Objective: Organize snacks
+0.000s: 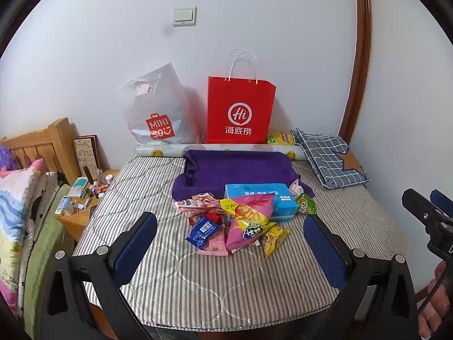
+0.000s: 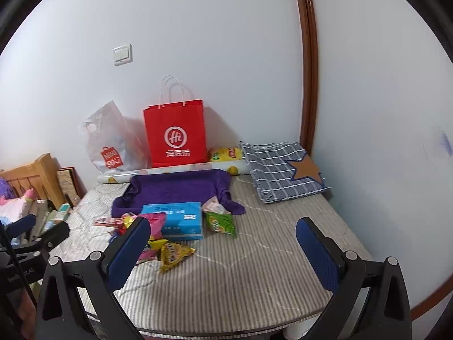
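Note:
A pile of snack packets lies on the striped table cover (image 1: 170, 277): a pink bag (image 1: 249, 221), a blue packet (image 1: 202, 231), a yellow packet (image 1: 273, 239), a green packet (image 1: 305, 205) and a light blue box (image 1: 260, 199). My left gripper (image 1: 230, 250) is open and empty, held just in front of the pile. My right gripper (image 2: 223, 250) is open and empty, to the right of the pile, with the yellow packet (image 2: 174, 255), green packet (image 2: 220, 222) and blue box (image 2: 177, 221) ahead on its left.
A red paper bag (image 1: 240, 110) and a white Miniso plastic bag (image 1: 158, 110) stand against the back wall. A purple towel (image 1: 237, 170) lies behind the snacks. A checked cloth (image 1: 328, 158) lies at the back right. A cluttered wooden nightstand (image 1: 82, 198) and a bed are at the left.

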The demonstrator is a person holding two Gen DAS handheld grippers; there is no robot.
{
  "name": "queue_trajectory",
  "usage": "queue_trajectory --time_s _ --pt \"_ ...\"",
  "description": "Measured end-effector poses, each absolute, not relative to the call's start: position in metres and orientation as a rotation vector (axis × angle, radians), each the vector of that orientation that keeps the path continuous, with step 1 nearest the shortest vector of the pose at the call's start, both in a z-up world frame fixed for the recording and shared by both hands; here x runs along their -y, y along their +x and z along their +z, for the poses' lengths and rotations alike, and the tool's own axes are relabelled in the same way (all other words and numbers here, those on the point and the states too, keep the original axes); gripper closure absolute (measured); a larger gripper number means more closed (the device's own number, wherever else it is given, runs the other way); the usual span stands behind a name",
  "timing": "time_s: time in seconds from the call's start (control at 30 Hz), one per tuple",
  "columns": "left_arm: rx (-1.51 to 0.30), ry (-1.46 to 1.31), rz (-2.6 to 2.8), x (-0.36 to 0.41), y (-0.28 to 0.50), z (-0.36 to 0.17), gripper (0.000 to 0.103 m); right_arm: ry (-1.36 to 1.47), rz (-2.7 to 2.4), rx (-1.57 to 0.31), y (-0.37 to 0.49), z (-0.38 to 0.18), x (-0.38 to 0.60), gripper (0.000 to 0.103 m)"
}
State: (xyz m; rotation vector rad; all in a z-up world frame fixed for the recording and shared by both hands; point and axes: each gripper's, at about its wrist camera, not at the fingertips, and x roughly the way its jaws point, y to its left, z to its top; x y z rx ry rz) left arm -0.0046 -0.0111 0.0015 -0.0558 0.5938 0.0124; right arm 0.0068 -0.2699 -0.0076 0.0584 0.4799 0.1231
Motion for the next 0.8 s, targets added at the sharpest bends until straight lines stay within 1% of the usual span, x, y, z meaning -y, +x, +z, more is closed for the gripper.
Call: queue_trajectory --time_s 0.8 --pt "-0.590 -0.056 0.023 0.0065 -0.0058 0.0067 0.001 0.022 0.108 -0.480 0.0102 -0.0022 0.2612 0.000"
